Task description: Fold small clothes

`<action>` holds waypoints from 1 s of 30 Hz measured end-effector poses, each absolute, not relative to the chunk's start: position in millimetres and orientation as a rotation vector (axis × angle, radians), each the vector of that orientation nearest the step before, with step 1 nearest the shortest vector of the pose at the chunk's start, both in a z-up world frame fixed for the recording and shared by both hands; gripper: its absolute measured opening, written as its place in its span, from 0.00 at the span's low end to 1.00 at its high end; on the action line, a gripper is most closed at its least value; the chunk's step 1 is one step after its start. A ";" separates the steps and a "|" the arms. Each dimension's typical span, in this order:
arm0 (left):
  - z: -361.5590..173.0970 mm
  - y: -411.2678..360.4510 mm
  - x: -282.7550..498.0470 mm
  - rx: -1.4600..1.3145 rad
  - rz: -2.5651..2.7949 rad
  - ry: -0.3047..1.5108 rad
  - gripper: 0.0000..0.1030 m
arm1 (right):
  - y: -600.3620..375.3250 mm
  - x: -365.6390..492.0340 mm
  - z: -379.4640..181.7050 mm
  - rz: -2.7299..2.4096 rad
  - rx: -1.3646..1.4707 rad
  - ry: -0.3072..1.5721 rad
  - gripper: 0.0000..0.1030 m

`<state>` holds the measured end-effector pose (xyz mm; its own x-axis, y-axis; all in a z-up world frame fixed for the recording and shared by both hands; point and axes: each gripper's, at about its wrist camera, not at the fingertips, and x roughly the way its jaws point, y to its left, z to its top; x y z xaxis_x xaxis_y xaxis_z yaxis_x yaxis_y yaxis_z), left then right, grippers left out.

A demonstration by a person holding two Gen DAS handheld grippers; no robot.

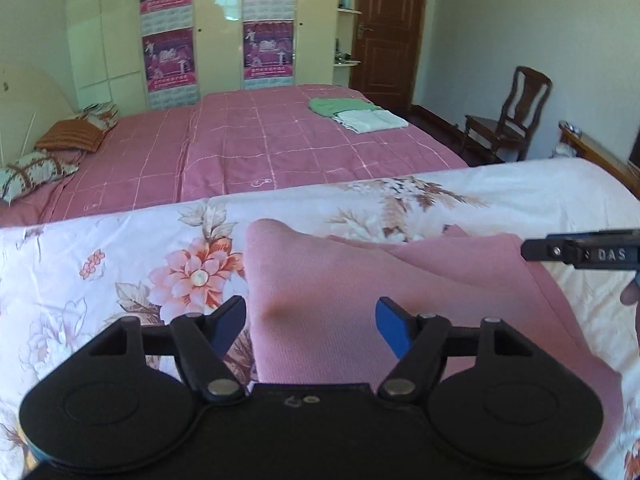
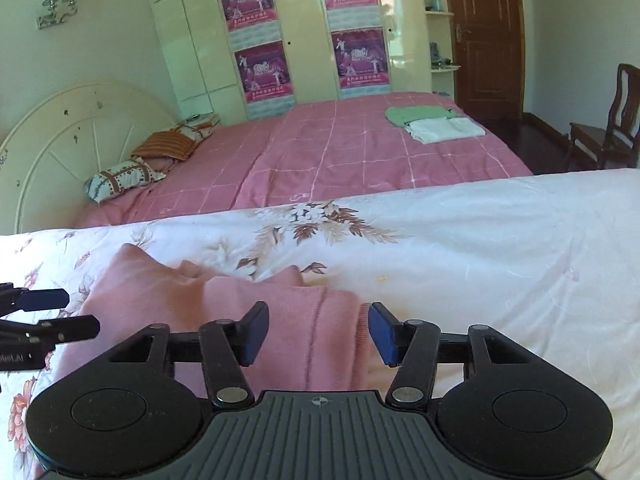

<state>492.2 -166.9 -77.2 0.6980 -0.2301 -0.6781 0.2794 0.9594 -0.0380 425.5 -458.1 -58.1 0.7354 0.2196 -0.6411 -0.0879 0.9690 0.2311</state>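
Left wrist view: a pink knit garment [image 1: 320, 280] lies rumpled on a white floral-print quilt [image 1: 120, 264] in the near part of the scene, its fine ribbed weave bunched into soft ridges toward the far right. The left gripper [image 1: 311, 322] hangs over the garment's near left portion, its blue-padded jaws spread wide and released, with cloth showing between them; whether the pads touch the fabric cannot be told. At the right edge the black tip of the right gripper [image 1: 580, 250] pokes in over the garment. Farther off, a pink checked bedspread [image 1: 256, 148] carries a folded green garment [image 1: 340, 106] and, just beside it on the near right, a folded white garment [image 1: 372, 120]. Patterned pillows [image 1: 52, 152] sit at the far left, a dark wooden chair [image 1: 508, 120] at the right.

Right wrist view: the same pink knit garment [image 2: 240, 304] spreads from the left toward the centre of the floral quilt [image 2: 480, 248]. The right gripper [image 2: 319, 332] is over the garment's right edge, jaws wide apart and gripping nothing; the right pad sits just past the ribbed hem. The left gripper [image 2: 60, 312] enters at the left edge, its jaws parted too. Beyond, the folded green garment [image 2: 416, 114] and white one [image 2: 444, 130] rest on the pink bedspread [image 2: 320, 160] by a cream headboard [image 2: 60, 140].
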 end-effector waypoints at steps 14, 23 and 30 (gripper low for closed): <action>-109.8 -141.1 512.7 -0.072 -0.223 0.847 0.82 | -467.5 436.0 -93.3 0.206 0.198 0.769 0.07; -70.9 -187.4 477.4 0.077 -0.368 0.743 0.74 | -451.9 410.6 -48.1 0.329 0.141 0.670 0.13; -99.6 -209.2 477.0 0.190 -0.367 0.791 0.78 | -431.3 423.5 -95.3 0.324 0.061 0.796 0.12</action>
<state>477.0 -209.2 -99.6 0.6442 -0.2502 -0.7228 0.3909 0.9199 0.0300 423.5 -431.3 -95.3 0.6529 0.3085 -0.6918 -0.2626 0.9488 0.1753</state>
